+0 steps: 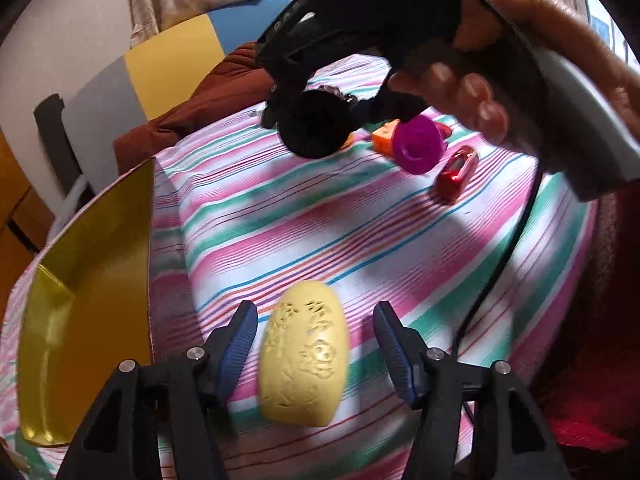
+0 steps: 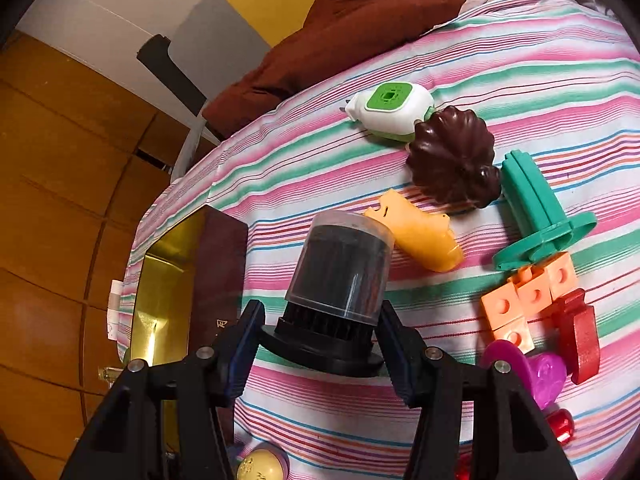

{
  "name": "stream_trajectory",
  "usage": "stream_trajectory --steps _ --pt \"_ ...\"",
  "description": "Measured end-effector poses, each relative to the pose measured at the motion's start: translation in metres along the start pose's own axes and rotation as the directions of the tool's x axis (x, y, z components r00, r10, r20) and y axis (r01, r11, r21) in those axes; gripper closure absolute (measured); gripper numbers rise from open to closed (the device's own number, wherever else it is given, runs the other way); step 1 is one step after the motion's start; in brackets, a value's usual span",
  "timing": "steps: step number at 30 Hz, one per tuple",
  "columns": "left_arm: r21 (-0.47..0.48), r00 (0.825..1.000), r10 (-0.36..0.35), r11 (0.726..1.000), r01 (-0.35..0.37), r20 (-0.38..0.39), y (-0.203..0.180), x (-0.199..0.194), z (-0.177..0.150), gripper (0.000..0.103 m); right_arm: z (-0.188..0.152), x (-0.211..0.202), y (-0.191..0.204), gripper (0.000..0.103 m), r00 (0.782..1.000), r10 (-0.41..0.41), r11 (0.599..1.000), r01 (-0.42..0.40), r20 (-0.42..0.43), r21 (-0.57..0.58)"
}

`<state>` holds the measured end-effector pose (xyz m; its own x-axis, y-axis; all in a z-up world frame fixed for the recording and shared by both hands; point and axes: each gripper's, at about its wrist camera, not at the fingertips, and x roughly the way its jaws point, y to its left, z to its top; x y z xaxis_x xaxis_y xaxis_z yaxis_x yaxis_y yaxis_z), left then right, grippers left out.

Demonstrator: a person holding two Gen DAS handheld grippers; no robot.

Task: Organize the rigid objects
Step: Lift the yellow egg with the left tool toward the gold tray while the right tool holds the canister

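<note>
The left hand-held gripper is hanging open around the yellow carved egg, long axis pointing 12 o'clock, while the right hand-held gripper is clamping the black filter.

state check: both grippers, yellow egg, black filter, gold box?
left gripper: open, jaws either side of the egg, clear of it
yellow carved egg: lying on the striped sheet, not gripped
right gripper: shut on the filter's base
black filter: held, tilted, clear cap on
gold-lined box: open; no contents visible
</note>
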<state>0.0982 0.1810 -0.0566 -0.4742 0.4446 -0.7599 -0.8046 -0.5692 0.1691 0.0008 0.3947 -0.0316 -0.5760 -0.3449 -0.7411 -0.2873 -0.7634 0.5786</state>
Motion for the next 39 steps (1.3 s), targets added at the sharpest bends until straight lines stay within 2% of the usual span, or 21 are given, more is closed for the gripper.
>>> stream_trajectory --steps 2,4,5,8,10,11,12,16,18,19,21,23,26,29,31,35,39 --pt "-0.031 0.999 0.029 0.999 -0.029 0.014 0.003 -0.003 -0.001 0.063 0.001 0.001 -0.001 0.046 1.0 0.005 1.0 -0.005 -0.005 0.007" --pt "-0.064 1.0 0.002 0.998 0.0 0.028 0.008 -0.008 -0.001 0.066 0.002 0.001 -0.002 0.046 1.0 0.01 1.0 -0.009 -0.006 0.013" --pt "-0.092 0.999 -0.012 0.996 0.016 0.04 0.012 -0.013 -0.001 0.071 0.002 0.001 -0.002 0.046 1.0 0.011 1.0 -0.011 -0.006 0.014" --pt "-0.158 0.997 -0.046 0.986 0.055 0.062 0.023 -0.021 0.0 0.075 0.002 -0.001 -0.002 0.046 1.0 0.006 1.0 -0.006 0.002 0.011" --pt "-0.178 0.996 -0.056 0.982 0.068 0.074 0.026 -0.025 0.0 0.083 0.001 -0.002 -0.002 0.046 1.0 0.0 1.0 0.0 0.007 0.006" --pt "-0.18 0.995 -0.052 0.981 0.067 0.087 0.028 -0.028 0.0 0.091 0.001 -0.003 -0.002 0.046 1.0 -0.003 1.0 0.003 0.007 0.005" --pt "-0.185 0.994 -0.054 0.98 0.071 0.096 0.029 -0.029 0.001 0.094 0.001 -0.003 -0.002 0.046 1.0 -0.009 1.0 0.009 0.01 0.012" --pt "-0.199 0.99 -0.097 0.973 0.116 0.102 0.034 -0.027 0.002 0.094 0.002 -0.003 -0.004 0.046 1.0 -0.02 1.0 0.02 0.013 0.007" --pt "-0.152 0.993 -0.073 0.985 0.086 0.089 0.025 -0.025 0.001 0.092 0.002 -0.004 -0.004 0.046 1.0 -0.019 1.0 0.019 0.014 0.009" --pt "-0.133 0.995 -0.058 0.989 0.07 0.086 0.021 -0.024 -0.001 0.089 0.002 -0.004 -0.004 0.046 1.0 -0.02 1.0 0.02 0.015 0.011" --pt "-0.112 0.996 -0.058 0.992 0.064 0.064 0.014 -0.021 -0.002 0.071 0.002 -0.005 -0.006 0.046 1.0 -0.016 1.0 0.015 0.014 0.019" --pt "-0.106 0.997 -0.062 0.992 0.066 0.042 0.011 -0.022 -0.005 0.068 0.002 -0.005 -0.008 0.046 1.0 -0.011 0.999 0.01 0.012 0.031" --pt "-0.105 0.997 -0.075 0.992 0.077 0.019 0.008 -0.026 -0.012 0.056 0.003 -0.005 -0.01 0.046 1.0 0.003 0.999 -0.003 0.006 0.046" --pt "-0.078 0.998 -0.056 0.995 0.055 -0.009 0.002 -0.02 -0.02 0.055 0.003 -0.005 -0.01 0.046 1.0 0.013 0.999 -0.014 0.006 0.047" --pt "-0.1 0.997 -0.074 0.993 0.07 -0.033 0.004 -0.014 -0.024 0.058 0.002 -0.006 -0.007 0.046 1.0 0.007 0.999 -0.007 0.008 0.036" --pt "-0.126 0.997 -0.081 0.989 0.079 -0.009 0.004 -0.018 -0.024 0.059 0.001 -0.005 -0.005 0.046 1.0 -0.005 1.0 0.005 0.004 0.019" --pt "-0.156 0.993 -0.096 0.982 0.106 0.069 0.009 -0.04 -0.013 0.059 0.002 -0.005 -0.005 0.046 1.0 -0.012 1.0 0.012 0.007 0.017"
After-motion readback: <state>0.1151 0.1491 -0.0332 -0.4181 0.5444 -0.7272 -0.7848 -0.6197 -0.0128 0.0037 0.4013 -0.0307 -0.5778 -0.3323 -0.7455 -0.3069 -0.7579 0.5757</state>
